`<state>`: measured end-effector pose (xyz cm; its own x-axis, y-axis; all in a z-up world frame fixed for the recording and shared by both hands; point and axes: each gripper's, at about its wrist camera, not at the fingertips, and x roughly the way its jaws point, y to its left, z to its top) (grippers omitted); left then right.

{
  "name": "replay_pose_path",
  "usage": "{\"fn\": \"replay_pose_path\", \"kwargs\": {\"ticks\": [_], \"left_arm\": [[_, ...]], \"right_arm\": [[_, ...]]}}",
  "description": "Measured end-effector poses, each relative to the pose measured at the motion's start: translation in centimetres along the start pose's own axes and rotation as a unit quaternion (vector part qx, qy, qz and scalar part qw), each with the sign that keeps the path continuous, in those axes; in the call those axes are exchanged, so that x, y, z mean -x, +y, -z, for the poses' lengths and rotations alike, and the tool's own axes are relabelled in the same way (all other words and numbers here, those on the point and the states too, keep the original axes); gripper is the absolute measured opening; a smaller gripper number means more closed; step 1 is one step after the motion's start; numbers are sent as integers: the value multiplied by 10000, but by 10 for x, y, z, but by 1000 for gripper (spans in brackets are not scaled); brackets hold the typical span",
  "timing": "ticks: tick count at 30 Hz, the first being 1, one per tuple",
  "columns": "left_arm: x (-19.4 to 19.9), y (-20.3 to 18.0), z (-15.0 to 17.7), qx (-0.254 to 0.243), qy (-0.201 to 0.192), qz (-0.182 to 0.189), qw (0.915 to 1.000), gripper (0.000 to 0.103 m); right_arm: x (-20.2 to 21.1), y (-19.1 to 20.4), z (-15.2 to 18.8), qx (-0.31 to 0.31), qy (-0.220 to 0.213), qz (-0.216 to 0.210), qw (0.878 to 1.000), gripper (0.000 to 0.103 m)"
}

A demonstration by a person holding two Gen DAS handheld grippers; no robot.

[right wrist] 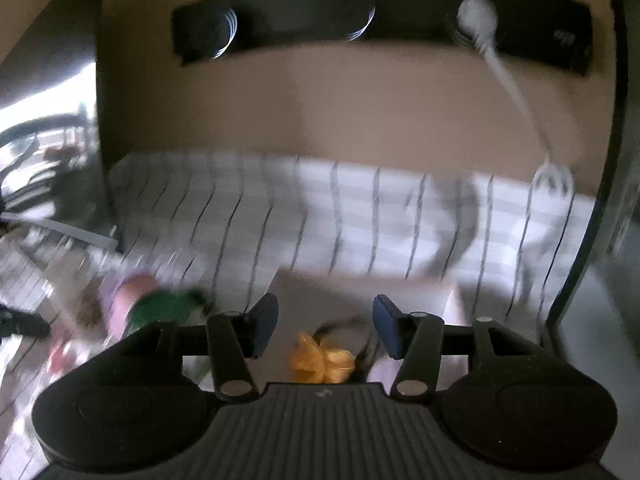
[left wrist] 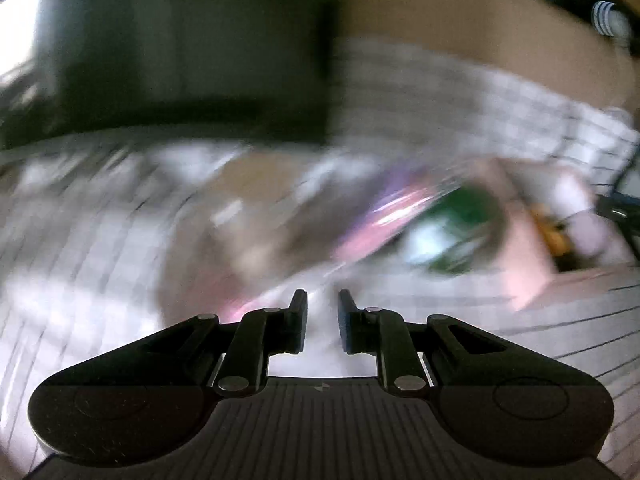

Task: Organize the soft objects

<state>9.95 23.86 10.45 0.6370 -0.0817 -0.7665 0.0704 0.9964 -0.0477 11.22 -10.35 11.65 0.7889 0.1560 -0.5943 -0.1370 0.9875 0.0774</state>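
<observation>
Both views are motion-blurred. In the left wrist view my left gripper [left wrist: 322,300] hangs over a checked bedsheet [left wrist: 80,248], jaws a narrow gap apart with nothing between them. Ahead lies a blurred pile of soft things: a pink and purple item [left wrist: 384,216], a green and white item [left wrist: 452,232], a pale pink item [left wrist: 524,256] and an orange item [left wrist: 552,232]. In the right wrist view my right gripper [right wrist: 325,320] is open and empty above an orange soft item [right wrist: 320,360]. A green item [right wrist: 164,308] and a pink item [right wrist: 128,300] lie to its left.
A beige headboard [right wrist: 360,112] with a black panel [right wrist: 400,20] stands behind the bed. A white cable [right wrist: 508,80] hangs from the panel. A dark cabinet [left wrist: 180,60] stands at the back left. The checked sheet [right wrist: 240,208] spans the bed.
</observation>
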Motion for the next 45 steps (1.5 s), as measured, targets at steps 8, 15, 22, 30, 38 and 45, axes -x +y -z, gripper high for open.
{"fn": "replay_pose_path", "kwargs": {"ticks": [8, 15, 22, 30, 38, 45], "left_arm": [[9, 103, 51, 1537, 86, 99, 9880, 18], [26, 126, 59, 1457, 2, 521, 9880, 18], [50, 157, 79, 1210, 11, 652, 9905, 18], [61, 167, 101, 660, 142, 1126, 9913, 18], [26, 135, 94, 474, 419, 1809, 9815, 18], [-14, 59, 89, -262, 970, 2298, 9681, 18]], "right_arm": [[4, 86, 35, 245, 763, -780, 9937, 60], [-7, 202, 50, 1161, 877, -1491, 9781, 60], [-46, 276, 41, 1320, 793, -1813, 9713, 37], [-116, 311, 37, 1166, 1415, -1546, 9708, 35], [-87, 280, 40, 975, 1550, -1305, 9744, 18], [-32, 206, 46, 887, 1423, -508, 9845, 19]]}}
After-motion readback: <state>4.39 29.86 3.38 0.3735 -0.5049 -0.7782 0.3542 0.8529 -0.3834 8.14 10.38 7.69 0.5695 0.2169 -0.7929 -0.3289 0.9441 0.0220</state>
